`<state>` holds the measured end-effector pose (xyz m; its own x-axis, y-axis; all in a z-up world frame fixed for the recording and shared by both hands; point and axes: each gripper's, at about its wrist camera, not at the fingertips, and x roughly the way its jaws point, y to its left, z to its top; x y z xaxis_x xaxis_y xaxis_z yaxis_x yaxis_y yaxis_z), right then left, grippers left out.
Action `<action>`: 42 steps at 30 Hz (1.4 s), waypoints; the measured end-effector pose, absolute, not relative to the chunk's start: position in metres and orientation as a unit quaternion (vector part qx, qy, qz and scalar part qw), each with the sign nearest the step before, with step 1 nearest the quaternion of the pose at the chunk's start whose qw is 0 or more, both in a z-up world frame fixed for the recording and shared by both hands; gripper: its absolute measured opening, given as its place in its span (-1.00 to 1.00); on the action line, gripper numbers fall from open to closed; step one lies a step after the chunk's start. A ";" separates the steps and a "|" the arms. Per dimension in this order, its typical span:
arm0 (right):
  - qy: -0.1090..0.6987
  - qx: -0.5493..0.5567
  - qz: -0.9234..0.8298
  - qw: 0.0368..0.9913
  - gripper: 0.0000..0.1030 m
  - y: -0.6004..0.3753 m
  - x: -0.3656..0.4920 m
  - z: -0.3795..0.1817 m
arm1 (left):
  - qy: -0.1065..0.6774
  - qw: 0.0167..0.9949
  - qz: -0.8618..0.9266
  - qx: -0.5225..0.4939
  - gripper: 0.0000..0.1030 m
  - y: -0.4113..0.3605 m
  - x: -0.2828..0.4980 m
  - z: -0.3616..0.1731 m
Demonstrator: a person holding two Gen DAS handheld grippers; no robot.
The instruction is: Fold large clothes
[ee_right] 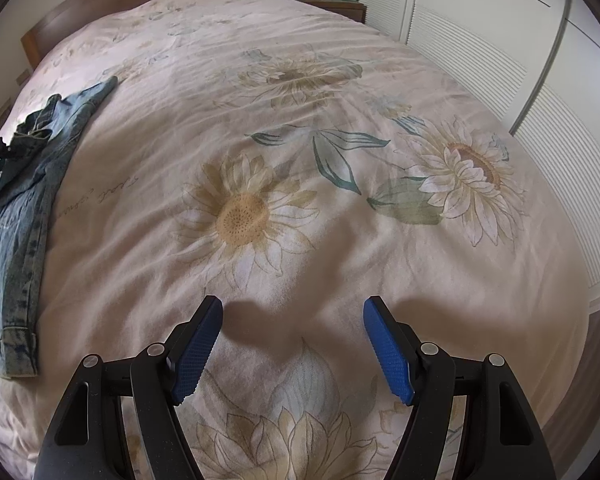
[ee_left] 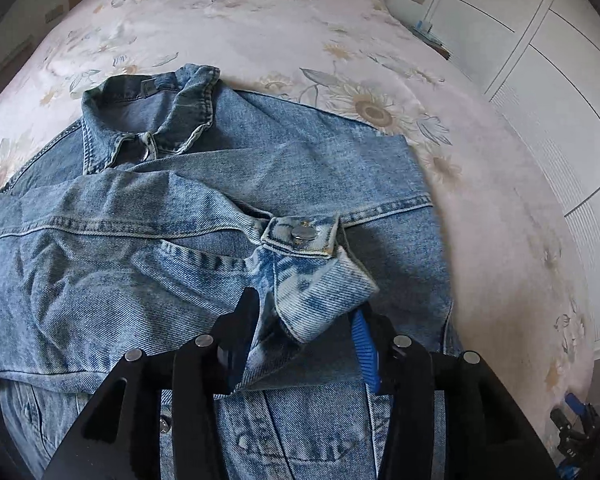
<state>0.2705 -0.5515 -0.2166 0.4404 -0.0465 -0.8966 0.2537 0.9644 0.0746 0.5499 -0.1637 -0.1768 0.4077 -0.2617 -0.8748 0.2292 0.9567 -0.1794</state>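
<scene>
denim jacket (ee_left: 204,200) flat on floral bedspread (ee_left: 284,28) | left gripper (ee_left: 304,344) half-closed around sleeve cuff (ee_left: 312,264), grip uncertain | right gripper (ee_right: 293,340) wide open, empty | advice: lay cuff square across chest, smooth creases

Faded, rough denim jacket (ee_left: 204,200) with shiny metal snaps lies on a soft, matt floral cotton bedspread (ee_right: 300,160).

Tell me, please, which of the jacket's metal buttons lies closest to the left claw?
The button on the sleeve cuff, just ahead of the left claw, which grips that cuff. The collar button sits much farther away, up at the neck.
</scene>
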 end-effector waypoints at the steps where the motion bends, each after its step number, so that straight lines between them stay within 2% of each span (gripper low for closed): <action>1: 0.520 0.100 -0.090 0.843 0.45 -0.551 0.270 -0.216 | 0.519 0.841 -0.154 -0.013 -0.15 -0.165 0.547 -0.173; 10: 0.516 0.089 -0.087 0.847 0.45 -0.536 0.276 -0.204 | 0.493 0.858 -0.148 0.006 -0.03 -0.140 0.525 -0.149; 22: 0.515 0.046 -0.045 0.855 0.45 -0.466 0.312 -0.185 | 0.492 0.869 -0.046 -0.006 -0.02 -0.008 0.503 -0.158; 28: 0.504 -0.001 0.019 0.863 0.45 -0.386 0.368 -0.170 | 0.486 0.874 -0.022 -0.007 -0.02 0.046 0.502 -0.161; 36: 0.455 -0.046 0.149 0.877 0.45 -0.230 0.458 -0.141 | 0.466 0.884 -0.038 -0.007 -0.02 0.080 0.504 -0.166; 41: 0.441 -0.063 0.223 0.867 0.45 -0.139 0.504 -0.145 | 0.470 0.881 -0.056 -0.005 -0.02 0.086 0.509 -0.182; 42: 0.442 -0.065 0.232 0.864 0.45 -0.127 0.512 -0.150 | 0.473 0.879 -0.060 -0.003 0.04 0.087 0.509 -0.186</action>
<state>0.5117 -0.1269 -0.1500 0.5020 0.3431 -0.7939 -0.4588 0.8838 0.0919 0.5086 0.0871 -0.1859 0.5458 -0.1074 -0.8310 0.1026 0.9929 -0.0609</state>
